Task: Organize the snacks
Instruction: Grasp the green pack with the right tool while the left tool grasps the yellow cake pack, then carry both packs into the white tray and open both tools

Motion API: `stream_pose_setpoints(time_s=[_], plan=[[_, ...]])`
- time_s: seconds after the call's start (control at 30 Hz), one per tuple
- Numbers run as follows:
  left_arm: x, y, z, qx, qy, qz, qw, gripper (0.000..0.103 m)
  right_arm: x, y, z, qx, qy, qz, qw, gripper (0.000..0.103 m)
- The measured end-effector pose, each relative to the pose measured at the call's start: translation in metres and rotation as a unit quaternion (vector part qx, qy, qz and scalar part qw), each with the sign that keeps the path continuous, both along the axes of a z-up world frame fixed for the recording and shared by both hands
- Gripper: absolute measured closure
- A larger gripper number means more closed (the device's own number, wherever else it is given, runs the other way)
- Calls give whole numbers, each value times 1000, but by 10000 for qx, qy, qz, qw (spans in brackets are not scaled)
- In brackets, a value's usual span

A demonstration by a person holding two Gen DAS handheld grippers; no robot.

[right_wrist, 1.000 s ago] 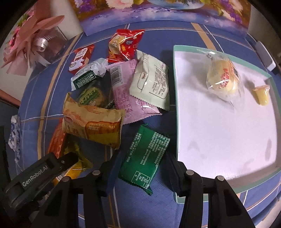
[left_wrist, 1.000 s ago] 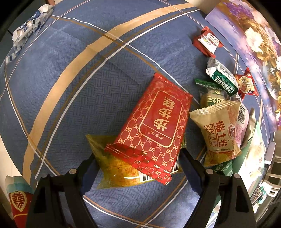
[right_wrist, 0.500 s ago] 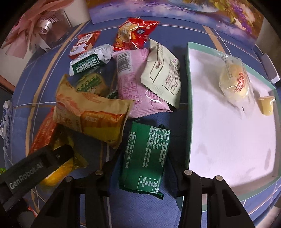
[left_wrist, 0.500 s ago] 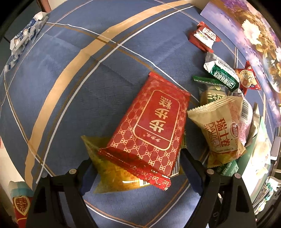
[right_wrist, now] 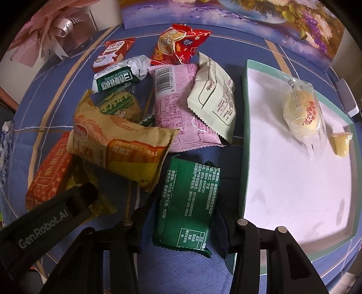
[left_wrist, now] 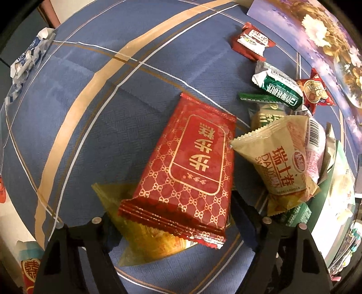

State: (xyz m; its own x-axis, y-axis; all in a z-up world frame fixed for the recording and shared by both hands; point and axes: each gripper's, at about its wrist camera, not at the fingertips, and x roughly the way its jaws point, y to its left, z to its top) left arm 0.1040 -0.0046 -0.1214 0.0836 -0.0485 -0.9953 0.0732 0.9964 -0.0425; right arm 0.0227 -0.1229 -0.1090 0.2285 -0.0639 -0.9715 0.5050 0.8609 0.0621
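Note:
In the left wrist view my left gripper (left_wrist: 174,217) is open, its jaws on either side of the near end of a red and gold packet (left_wrist: 187,167) that lies on a yellow packet (left_wrist: 144,235). A tan packet (left_wrist: 278,158) lies to its right. In the right wrist view my right gripper (right_wrist: 183,228) is open around the near end of a dark green packet (right_wrist: 187,201). A white tray with a teal rim (right_wrist: 245,144) on the right holds a wrapped yellow cake (right_wrist: 302,110) and a small yellow jelly cup (right_wrist: 341,144).
A pile of snacks lies on the blue tablecloth (right_wrist: 67,74): a pink packet (right_wrist: 178,106), a cream packet (right_wrist: 212,99), a green-and-white roll (right_wrist: 120,77) and small red packets (right_wrist: 178,43). The left gripper's arm (right_wrist: 45,226) crosses the lower left. A flower picture (right_wrist: 248,20) lies behind.
Both grippers have moved forward and lower over the pile. The red packet and the green packet now lie deeper between the open jaws. No snack has moved.

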Motion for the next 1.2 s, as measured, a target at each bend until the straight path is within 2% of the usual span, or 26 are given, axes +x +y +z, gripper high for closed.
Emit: stream_pose_setpoints(time_s=[0.2,0.47,0.93,1.03,1.2], plan=[[-1,-2,12,-138,50,-28,9999,24,-4,-8,3,152,-25,-63,9999,61],[-7,-1,25,-400,-8,0,9992,25,-11,-13,24,130,-220,-47,9997,61],[-17,7,90,-1040,-633,105,9925,26,-40,-27,97,16,-1045,-137,9944,62],[-14,25,105,-1156,-787,118,9901,26,-39,-24,106,-39,-1183,-132,9929,62],[-17,31,121,-1272,-992,137,9868,26,-40,-24,108,-73,-1181,-150,9929,62]])
